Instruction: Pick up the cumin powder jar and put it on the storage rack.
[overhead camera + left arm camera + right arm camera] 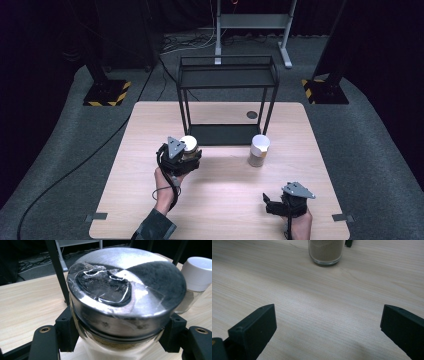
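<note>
My left gripper (pixel 192 159) is shut on a glass jar with a silver metal lid (pixel 125 287), its jaws pressing the jar's neck from both sides just under the lid. In the high view that jar (pixel 189 145) is held left of the table's centre, in front of the black shelf rack (pixel 227 80). A second jar with a white cap (pixel 259 150) stands on the table to the right; its sand-coloured fill shows in the right gripper view (pixel 326 251). My right gripper (pixel 270 204) rests near the front right edge, jaws wide apart, nothing between them.
The black two-tier wire rack stands at the table's far middle, its lower shelf (pixel 225 134) close behind both jars. A round cable hole (pixel 252 115) lies in the wooden table (pixel 220 200) near the rack's right leg. Cables and stand bases lie on the floor beyond.
</note>
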Motion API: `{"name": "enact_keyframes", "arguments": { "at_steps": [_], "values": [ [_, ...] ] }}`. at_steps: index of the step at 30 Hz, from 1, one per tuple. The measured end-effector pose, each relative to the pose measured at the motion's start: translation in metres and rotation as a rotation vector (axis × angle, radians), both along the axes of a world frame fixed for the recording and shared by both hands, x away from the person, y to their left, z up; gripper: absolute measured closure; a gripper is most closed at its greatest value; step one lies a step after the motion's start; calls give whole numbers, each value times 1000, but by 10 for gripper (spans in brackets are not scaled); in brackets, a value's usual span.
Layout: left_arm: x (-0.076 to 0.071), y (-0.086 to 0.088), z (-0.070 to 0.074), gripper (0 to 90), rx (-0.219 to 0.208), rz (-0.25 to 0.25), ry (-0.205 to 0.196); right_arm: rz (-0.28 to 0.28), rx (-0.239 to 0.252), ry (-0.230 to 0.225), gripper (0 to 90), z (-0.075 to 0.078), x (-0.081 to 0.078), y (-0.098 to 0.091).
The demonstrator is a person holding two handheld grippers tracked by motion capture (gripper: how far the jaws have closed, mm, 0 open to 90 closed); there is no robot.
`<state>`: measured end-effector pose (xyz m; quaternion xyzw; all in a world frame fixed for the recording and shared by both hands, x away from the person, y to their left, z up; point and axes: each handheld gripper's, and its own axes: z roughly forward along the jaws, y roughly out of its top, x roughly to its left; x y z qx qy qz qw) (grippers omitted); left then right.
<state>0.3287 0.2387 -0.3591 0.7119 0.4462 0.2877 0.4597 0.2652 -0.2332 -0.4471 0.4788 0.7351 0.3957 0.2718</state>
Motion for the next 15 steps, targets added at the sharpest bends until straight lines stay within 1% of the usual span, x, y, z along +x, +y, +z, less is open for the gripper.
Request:
{"name": "enact_keyframes", "arguments": {
  "at_steps": [1,9,11,15],
  "values": [
    [0,0,1,308,-5,0,-2,0,0,0,0,0,0,0],
    [5,0,9,308,-2,-12,-12,1,1,1,0,0,0,0],
    [7,0,13,308,-1,-18,-17,1,0,1,0,0,0,0],
    [10,-2,20,308,10,-28,-25,1,0,1,0,0,0,0]
  ]
}}
